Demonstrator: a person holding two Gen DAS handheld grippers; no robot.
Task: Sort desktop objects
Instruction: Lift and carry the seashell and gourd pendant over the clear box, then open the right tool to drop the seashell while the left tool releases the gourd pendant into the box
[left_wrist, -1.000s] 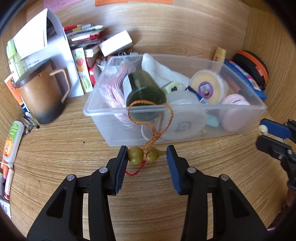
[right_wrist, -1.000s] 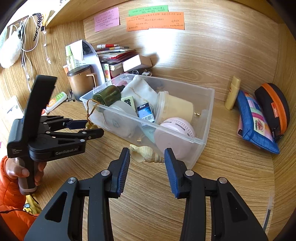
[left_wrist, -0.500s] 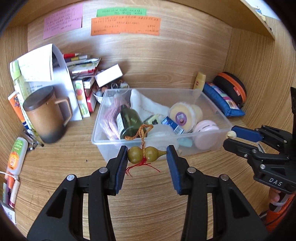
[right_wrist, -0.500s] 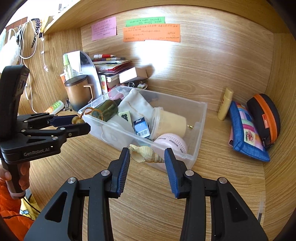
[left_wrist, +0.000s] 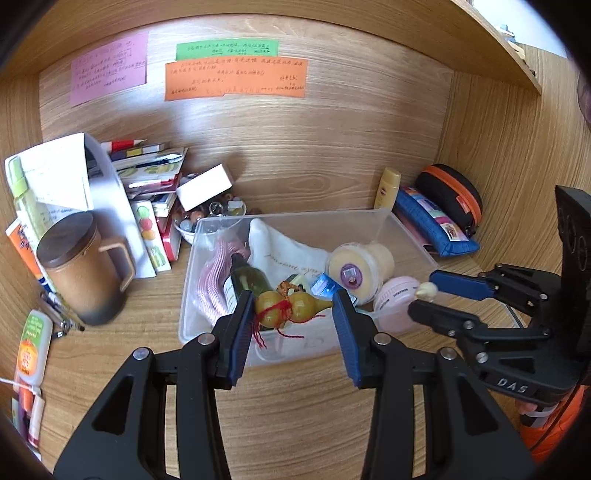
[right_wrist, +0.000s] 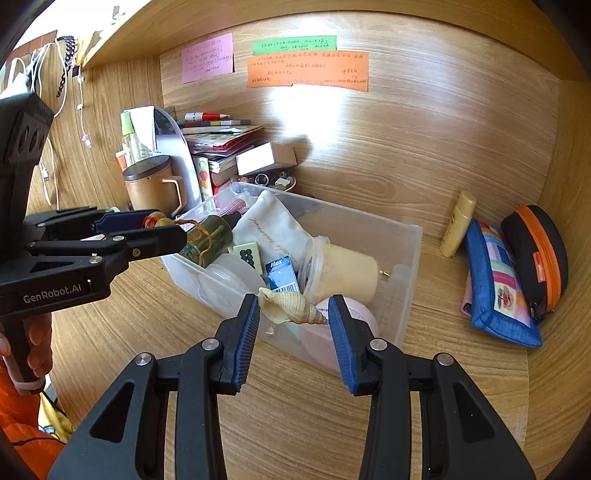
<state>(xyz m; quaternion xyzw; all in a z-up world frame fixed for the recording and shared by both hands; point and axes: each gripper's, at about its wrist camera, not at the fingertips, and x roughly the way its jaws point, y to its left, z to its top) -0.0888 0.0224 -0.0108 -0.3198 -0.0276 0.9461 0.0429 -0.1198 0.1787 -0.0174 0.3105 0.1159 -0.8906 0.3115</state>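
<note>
**Both claws raised, loads over the bin**

Since the frame a second back, the left claw (left_wrist: 291, 314) has risen: its gourd (left_wrist: 291, 308) then hung low before the bin's front wall, with the cord loop draped against the wall; now the gourd sits higher in view, above the bin (left_wrist: 406, 229) near its front edge. The right claw (right_wrist: 291, 314) has risen slightly too; the bin looks further below it than before.

Left claw: clenched on the gourd, a yellow-green double-bulb charm with red thread round its waist. The left pad presses the wide bulb end; the pointed stem tip reaches to the right pad. Red thread ends dangle beneath. The orange cord trails toward the green bottle (left_wrist: 245, 282) in the bin.

Right claw: clenched on a shell (right_wrist: 290, 306), cream with brown spots, lying crosswise, mouth end at the left pad, spire tip at the right pad. It is held over the bin's near corner, above a pink round case (right_wrist: 351, 314).

Bin contents visible: green bottle, white pouch (left_wrist: 284, 251), yellow tub (left_wrist: 356, 271), pink mesh (left_wrist: 212, 277), a blue "Max" pack (right_wrist: 282, 275).

Worktop (left_wrist: 295, 406): lidded brown mug (left_wrist: 85, 269) left of the bin; blue pouch (right_wrist: 496, 288) and black-orange case (right_wrist: 537, 254) right of it, well apart from both claws.
</note>
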